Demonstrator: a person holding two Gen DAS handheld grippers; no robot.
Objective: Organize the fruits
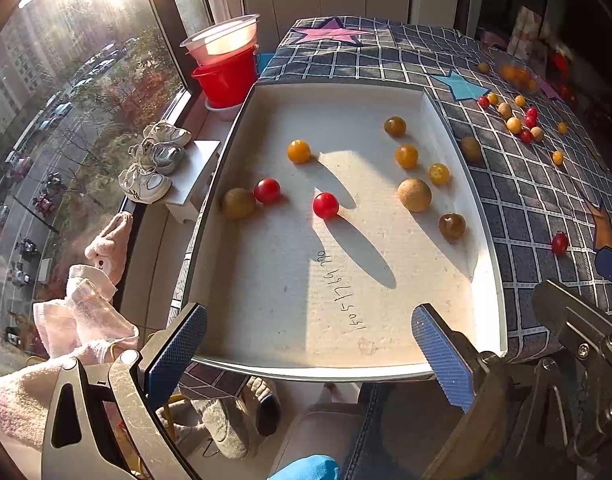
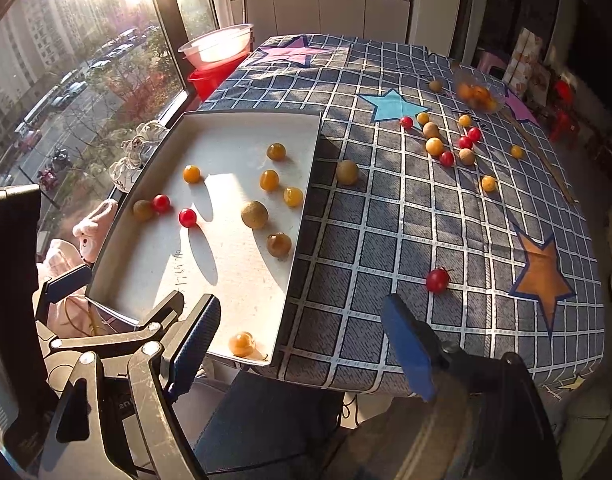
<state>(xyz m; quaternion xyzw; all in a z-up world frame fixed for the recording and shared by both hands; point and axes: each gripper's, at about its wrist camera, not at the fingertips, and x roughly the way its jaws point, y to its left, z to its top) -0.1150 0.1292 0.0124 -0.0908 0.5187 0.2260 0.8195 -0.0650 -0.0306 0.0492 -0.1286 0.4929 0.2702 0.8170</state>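
hovering at the near edge of the table, the left gripper has its blue fingers spread wide and empty over the near rim of the tray. the right gripper is also wide apart and empty, one finger over the tray's near right corner, the other over the cloth. a yellow fruit lies in that near corner, just beside the right gripper's left finger. farther in, the tray holds two red tomatoes, a pale brown fruit and several yellow and brownish fruits, spread apart. on the cloth right of the tray, one red tomato sits alone, near the right gripper's right finger; a brown fruit sits just beside the tray's right wall. a cluster of mixed fruits lies well beyond, near a clear bowl of orange fruits. a red bucket stands by the window.
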